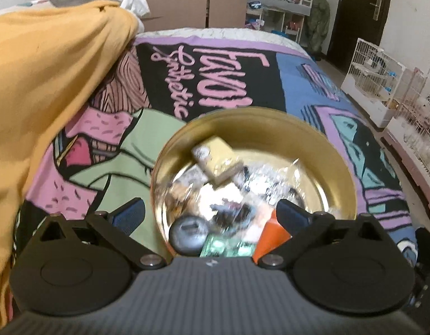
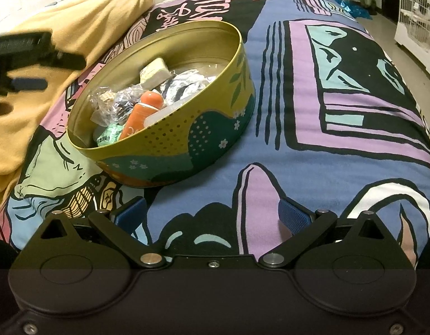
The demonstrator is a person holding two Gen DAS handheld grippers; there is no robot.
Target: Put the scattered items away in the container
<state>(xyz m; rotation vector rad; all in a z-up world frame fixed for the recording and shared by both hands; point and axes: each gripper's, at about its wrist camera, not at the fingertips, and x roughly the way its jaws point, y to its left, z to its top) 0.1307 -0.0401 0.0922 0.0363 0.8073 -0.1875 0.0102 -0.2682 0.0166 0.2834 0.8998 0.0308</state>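
1. My left gripper [image 1: 210, 215] points steeply downward, its jaws spread as wide as they go, with nothing pinched between the blue pads [image 1: 131, 213]
2. My right gripper [image 2: 212, 217] tilts downward too, jaws wide apart and empty, both blue pads [image 2: 294, 217] clear of any contact
3. From my right wrist view, my left gripper [image 2: 28, 64] shows as a blurred dark shape at the far left edge, well apart from my right one
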